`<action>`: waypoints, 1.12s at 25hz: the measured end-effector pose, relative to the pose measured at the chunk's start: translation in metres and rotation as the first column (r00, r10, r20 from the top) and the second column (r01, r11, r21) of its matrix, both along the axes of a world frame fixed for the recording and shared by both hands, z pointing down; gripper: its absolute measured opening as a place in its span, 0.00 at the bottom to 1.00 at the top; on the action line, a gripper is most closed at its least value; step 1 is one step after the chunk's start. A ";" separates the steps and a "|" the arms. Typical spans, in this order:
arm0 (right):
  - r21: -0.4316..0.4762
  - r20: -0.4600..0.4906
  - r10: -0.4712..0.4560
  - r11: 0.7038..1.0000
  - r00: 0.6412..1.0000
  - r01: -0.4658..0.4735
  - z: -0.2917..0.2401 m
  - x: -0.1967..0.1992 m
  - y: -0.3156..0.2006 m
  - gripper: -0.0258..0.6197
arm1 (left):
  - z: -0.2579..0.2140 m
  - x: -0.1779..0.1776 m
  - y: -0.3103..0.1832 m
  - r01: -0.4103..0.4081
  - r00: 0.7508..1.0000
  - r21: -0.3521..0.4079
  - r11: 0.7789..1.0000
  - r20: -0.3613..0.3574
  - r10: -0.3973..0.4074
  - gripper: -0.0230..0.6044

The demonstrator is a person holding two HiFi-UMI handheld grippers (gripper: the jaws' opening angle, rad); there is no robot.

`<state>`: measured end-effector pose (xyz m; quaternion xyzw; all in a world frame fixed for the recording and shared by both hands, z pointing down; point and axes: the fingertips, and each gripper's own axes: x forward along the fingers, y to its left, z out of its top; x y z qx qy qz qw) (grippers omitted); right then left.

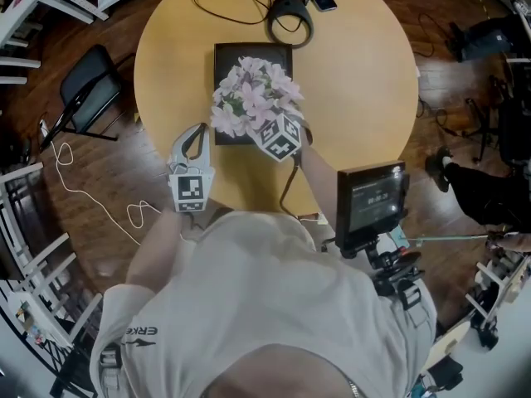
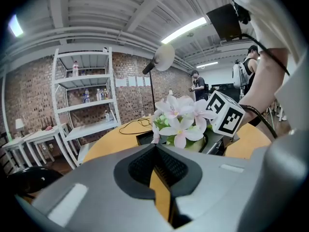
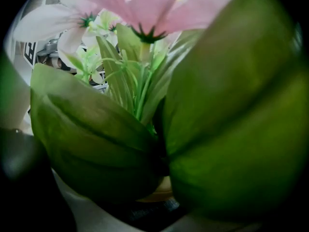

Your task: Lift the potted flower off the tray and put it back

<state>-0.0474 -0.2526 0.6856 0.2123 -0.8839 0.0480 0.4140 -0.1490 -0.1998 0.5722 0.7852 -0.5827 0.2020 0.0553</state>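
Our right tongs (image 1: 270, 127) are pushed into the near side of the flower (image 1: 251, 94), their tips buried under the blooms. From their own camera we get only leaves (image 3: 227, 129), a pink petal above and a strip of white pot (image 3: 72, 204) below. We cannot tell how wide they stand or whether they have the pot. The flower is straight ahead of them and over the tray (image 1: 228, 52). We cannot tell whether it is raised or still seated.

Our left tongs (image 1: 192, 143) hang off to the left of the right pair, just short of the table (image 1: 357, 73). Their tips meet, with only a thin slit behind them and nothing inside.

To do this step well, we judge the right tongs should clamp the pot wall, not stems or leaves. The lift should go straight up, so the pot neither tips nor drags the tray. Coming back, we should lower it level onto the tray's middle before letting go. The left tongs could steady the tray if it shifts.
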 end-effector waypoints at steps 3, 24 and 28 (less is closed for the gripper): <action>-0.006 -0.010 -0.001 1.000 1.000 0.000 0.001 0.000 0.000 0.91 | -0.001 0.000 0.000 -0.002 1.000 -0.004 1.000 -0.001 0.002 0.04; -0.028 -0.023 -0.003 1.000 1.000 0.002 0.005 -0.003 0.001 0.90 | 0.001 0.003 0.002 -0.032 0.999 -0.018 0.999 0.004 0.032 0.04; -0.032 -0.017 -0.002 0.999 1.000 0.002 0.004 -0.003 0.000 0.91 | 0.001 0.001 0.003 -0.037 0.999 -0.023 0.999 0.010 0.037 0.04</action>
